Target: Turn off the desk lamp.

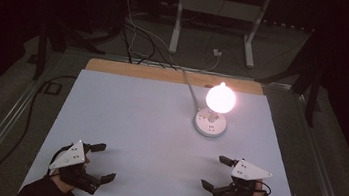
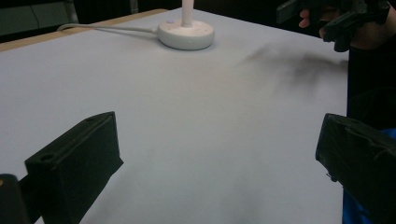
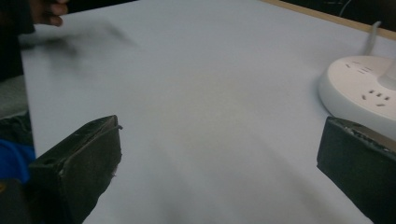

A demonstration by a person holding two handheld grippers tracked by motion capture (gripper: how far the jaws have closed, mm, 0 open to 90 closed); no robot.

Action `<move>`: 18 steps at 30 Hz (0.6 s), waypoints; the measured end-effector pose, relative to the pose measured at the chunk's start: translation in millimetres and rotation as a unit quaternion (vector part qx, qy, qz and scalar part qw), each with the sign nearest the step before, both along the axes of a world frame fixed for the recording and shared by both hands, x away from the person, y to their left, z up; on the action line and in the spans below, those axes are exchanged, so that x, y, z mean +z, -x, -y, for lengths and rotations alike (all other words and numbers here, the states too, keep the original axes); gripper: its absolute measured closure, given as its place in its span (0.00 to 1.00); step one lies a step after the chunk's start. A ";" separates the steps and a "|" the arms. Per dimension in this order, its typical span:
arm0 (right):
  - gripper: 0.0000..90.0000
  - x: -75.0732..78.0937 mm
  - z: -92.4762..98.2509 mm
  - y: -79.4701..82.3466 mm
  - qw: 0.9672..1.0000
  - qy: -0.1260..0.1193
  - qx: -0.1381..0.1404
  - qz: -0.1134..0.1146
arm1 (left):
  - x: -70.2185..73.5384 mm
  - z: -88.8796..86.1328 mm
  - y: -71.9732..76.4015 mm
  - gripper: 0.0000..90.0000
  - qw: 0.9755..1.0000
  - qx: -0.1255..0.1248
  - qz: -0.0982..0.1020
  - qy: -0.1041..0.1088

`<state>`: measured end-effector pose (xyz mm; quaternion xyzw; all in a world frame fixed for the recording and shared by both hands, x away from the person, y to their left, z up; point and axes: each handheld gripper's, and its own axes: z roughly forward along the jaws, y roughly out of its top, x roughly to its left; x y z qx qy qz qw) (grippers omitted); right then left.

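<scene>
1. Toward the far right of the bench stands a round white socket base, with a glowing bulb plugged upright into its top.
2. Its white cable runs off the far edge of the bench, toward the floor beyond.
3. Your left tongs sit at the near left corner, jaws wide apart and holding nothing, pointing toward the middle of the bench.
4. Your right tongs sit at the near right, jaws likewise spread and empty, pointing left.
5. Both tongs are well apart from the base; the right pair is the nearer one, with the base beyond it.
6. From the left gripper view, the base lies far ahead across bare bench, and your right hand with its tongs shows at the upper right.
7. From the right gripper view, the base lies just beyond the right-hand jaw, its socket slots facing up.
</scene>
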<state>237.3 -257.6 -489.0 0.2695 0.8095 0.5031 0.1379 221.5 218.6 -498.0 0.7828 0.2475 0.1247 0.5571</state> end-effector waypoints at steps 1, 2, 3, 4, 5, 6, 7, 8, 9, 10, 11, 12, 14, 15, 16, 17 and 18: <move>0.00 1.6 -1.0 0.0 1.000 -0.003 0.003 -0.004 | 0.2 -0.2 0.3 0.01 1.000 0.001 0.000 0.001; 0.00 2.5 -1.5 0.1 1.000 -0.004 0.003 -0.004 | 0.2 -0.5 0.4 0.01 1.000 0.003 0.001 -0.001; 0.00 4.0 -1.8 0.3 1.000 -0.005 0.002 -0.001 | 0.2 -0.5 0.4 0.01 1.000 0.003 0.001 -0.001; 0.00 4.0 -1.8 0.3 1.000 -0.005 0.002 -0.001 | 0.1 -0.6 0.6 0.01 1.000 0.003 0.002 -0.001; 0.00 8.6 -2.2 0.2 1.000 -0.011 -0.001 0.006 | 0.2 -0.7 0.9 0.01 1.000 0.003 0.003 -0.001; 0.00 10.1 -2.3 0.0 1.000 -0.015 -0.003 0.008 | 0.4 -0.7 1.1 0.01 1.000 0.003 0.002 -0.002; 0.00 12.6 -2.1 -0.5 1.000 -0.020 -0.004 0.010 | 0.4 -0.7 1.2 0.01 1.000 0.003 0.002 -0.002; 0.00 12.6 -2.1 -0.5 1.000 -0.020 -0.004 0.010 | 0.4 -0.6 1.1 0.01 1.000 0.003 0.001 -0.002; 0.00 15.6 -2.4 -1.3 1.000 -0.016 -0.009 0.013 | 0.3 -0.6 1.1 0.01 1.000 0.003 0.000 -0.001; 0.00 16.8 -2.7 -1.6 1.000 -0.013 -0.011 0.016 | 0.2 -0.7 0.8 0.01 1.000 0.004 -0.001 -0.001; 0.00 17.4 -2.8 -1.9 1.000 -0.013 -0.012 0.020 | 0.2 -0.7 0.8 0.01 1.000 0.004 -0.001 -0.001; 0.00 18.5 -2.8 -2.8 1.000 -0.013 -0.013 0.020 | 0.2 -0.8 0.6 0.01 1.000 0.004 -0.001 -0.001; 0.00 19.9 -2.8 -4.2 1.000 -0.015 -0.016 0.022 | 0.1 -0.9 0.5 0.01 1.000 0.006 -0.001 -0.002; 0.00 19.9 -2.8 -4.2 1.000 -0.015 -0.016 0.022 | 0.0 -1.1 0.5 0.01 1.000 0.005 -0.001 -0.001; 0.00 22.7 -2.0 -6.8 0.999 -0.028 -0.014 0.015 | 0.2 -1.3 0.6 0.01 1.000 0.005 -0.002 -0.001; 0.00 23.8 -1.6 -7.6 0.999 -0.032 -0.015 0.015 | 0.3 -1.4 0.6 0.01 1.000 0.005 -0.002 0.000; 0.00 25.4 -1.0 -8.8 0.999 -0.036 -0.016 0.013 | 0.4 -1.4 0.6 0.01 1.000 0.005 -0.002 -0.001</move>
